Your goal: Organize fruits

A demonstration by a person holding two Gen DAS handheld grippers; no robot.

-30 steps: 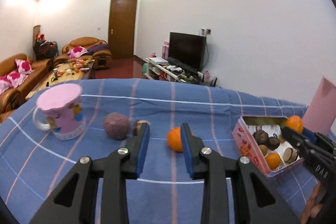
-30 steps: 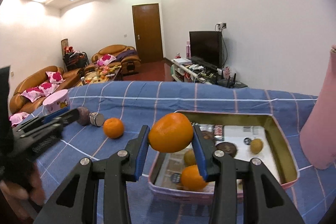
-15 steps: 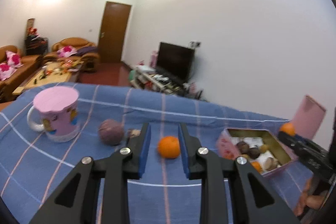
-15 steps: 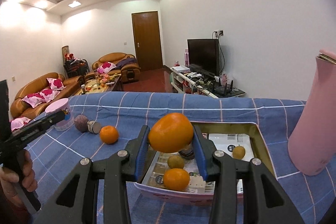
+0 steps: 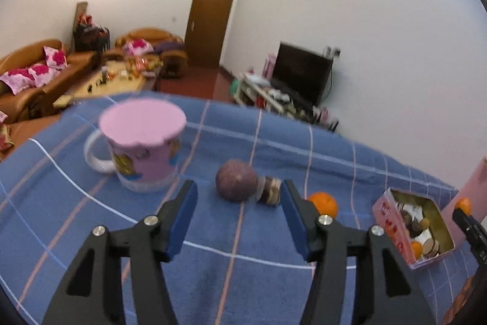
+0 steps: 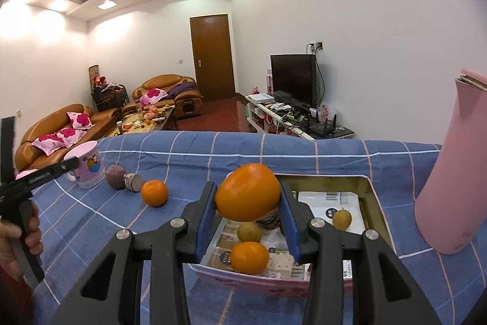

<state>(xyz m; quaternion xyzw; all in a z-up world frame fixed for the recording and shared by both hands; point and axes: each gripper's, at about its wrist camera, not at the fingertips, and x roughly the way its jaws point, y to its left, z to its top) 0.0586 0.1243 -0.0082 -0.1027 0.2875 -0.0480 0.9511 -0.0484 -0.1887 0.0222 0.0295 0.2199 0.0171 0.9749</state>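
**Two fruits left outside the tin**

Several small fruits are already seen inside the open tin (image 6: 376,203), among them an orange (image 6: 250,253) near its front wall. A larger orange (image 6: 248,192) is pinched between the pads of the right gripper (image 6: 248,212) and is held just above the tin's near end, not yet set down.

On the blue checked surface (image 5: 243,279), a purple fruit (image 5: 236,180) and a small orange (image 5: 324,203) remain outside the tin, with a small round jar-like object (image 5: 271,191) lying between them. The left gripper (image 5: 239,218) is aimed at the purple fruit; its jaws are opening, and nothing is pressed between them. A pink mug (image 5: 143,148) stands to the left of that fruit.

Judged from this, the task is partly done: one drop and two pick-ups are left.
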